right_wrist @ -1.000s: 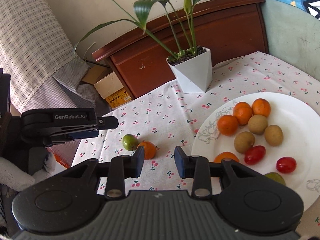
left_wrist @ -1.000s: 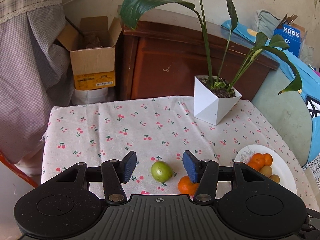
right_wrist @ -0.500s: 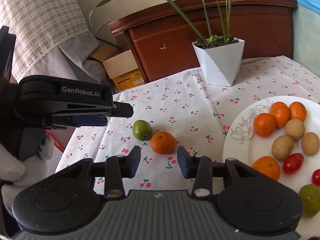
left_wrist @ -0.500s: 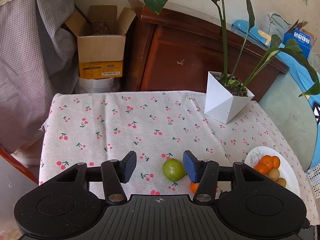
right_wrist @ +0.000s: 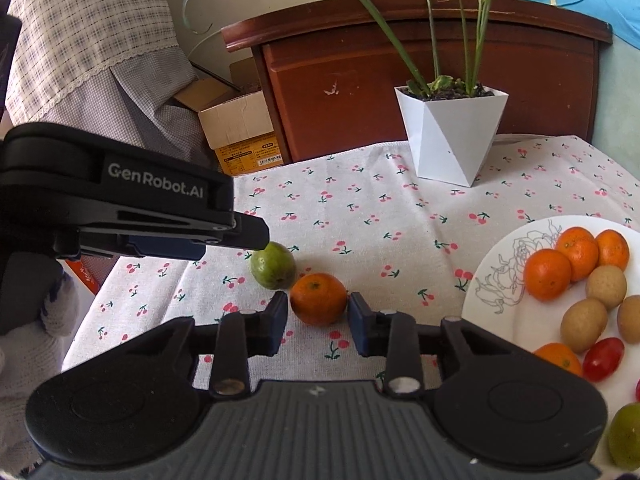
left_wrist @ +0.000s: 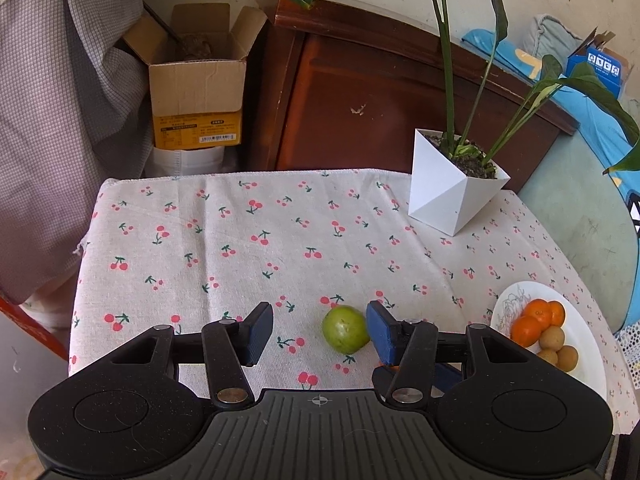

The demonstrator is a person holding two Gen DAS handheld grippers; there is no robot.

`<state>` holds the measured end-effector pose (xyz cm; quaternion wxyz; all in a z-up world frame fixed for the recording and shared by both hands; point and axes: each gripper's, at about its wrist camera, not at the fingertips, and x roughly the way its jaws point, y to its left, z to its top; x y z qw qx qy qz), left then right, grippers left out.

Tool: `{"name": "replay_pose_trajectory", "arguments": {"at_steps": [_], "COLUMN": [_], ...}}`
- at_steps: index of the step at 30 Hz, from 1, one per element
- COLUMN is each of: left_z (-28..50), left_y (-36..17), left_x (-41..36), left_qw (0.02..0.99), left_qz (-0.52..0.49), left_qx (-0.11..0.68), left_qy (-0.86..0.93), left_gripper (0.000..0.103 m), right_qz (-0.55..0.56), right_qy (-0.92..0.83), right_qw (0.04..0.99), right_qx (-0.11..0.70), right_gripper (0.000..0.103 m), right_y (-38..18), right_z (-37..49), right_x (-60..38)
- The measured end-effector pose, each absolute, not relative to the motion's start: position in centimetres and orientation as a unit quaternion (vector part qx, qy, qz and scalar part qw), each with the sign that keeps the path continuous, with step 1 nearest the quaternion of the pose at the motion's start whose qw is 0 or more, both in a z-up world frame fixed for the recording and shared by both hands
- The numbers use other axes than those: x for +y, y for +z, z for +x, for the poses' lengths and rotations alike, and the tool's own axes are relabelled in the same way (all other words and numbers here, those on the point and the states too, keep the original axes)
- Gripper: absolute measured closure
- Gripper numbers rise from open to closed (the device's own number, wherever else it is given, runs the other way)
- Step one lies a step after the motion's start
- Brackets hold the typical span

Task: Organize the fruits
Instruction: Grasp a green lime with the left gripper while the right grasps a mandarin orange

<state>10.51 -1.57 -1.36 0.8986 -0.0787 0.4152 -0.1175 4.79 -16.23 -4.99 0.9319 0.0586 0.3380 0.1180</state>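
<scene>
A green fruit (left_wrist: pixel 345 329) lies on the cherry-print tablecloth (left_wrist: pixel 248 240), between the open jaws of my left gripper (left_wrist: pixel 319 330), close to the right finger. It also shows in the right wrist view (right_wrist: pixel 273 265), with the left gripper (right_wrist: pixel 244 236) over it. An orange mandarin (right_wrist: pixel 319 298) lies next to it, between the open fingers of my right gripper (right_wrist: pixel 318 316), with small gaps on both sides. A white plate (right_wrist: pixel 504 268) at the right holds several mandarins, brown fruits and cherry tomatoes; it also shows in the left wrist view (left_wrist: pixel 508 300).
A white faceted pot with a tall plant (left_wrist: pixel 452 196) stands at the table's back right. A wooden cabinet (left_wrist: pixel 360 92) and an open cardboard box (left_wrist: pixel 200 92) stand behind the table. The cloth's left edge drops off (left_wrist: pixel 86 248).
Both grippers have moved forward and lower. The green fruit now sits between the left fingers, and the mandarin between the right fingers. The fruits have not moved.
</scene>
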Motion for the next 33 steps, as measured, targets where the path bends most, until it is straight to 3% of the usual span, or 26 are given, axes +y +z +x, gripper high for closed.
{"name": "replay_pose_trajectory", "arguments": {"at_steps": [26, 31, 33], "left_z": [10.6, 10.6, 10.5], "left_y": [-3.7, -3.9, -3.9], "left_x": [-4.8, -5.0, -5.1], "left_qw": [0.902, 0.906, 0.906], "left_qz": [-0.029, -0.016, -0.015], "left_qx": [0.409, 0.401, 0.399], "left_qy": [-0.132, -0.136, -0.14], "left_gripper": [0.061, 0.073, 0.073], "right_qz": [0.108, 0.107, 0.104], "right_qy": [0.088, 0.089, 0.094], "right_qw": [0.925, 0.926, 0.926], "right_qx": [0.353, 0.35, 0.351], "right_gripper": [0.069, 0.068, 0.07], "right_y": [-4.6, -4.7, -4.7], "right_z": [2.7, 2.7, 2.8], "right_x": [-19.2, -19.1, -19.0]}}
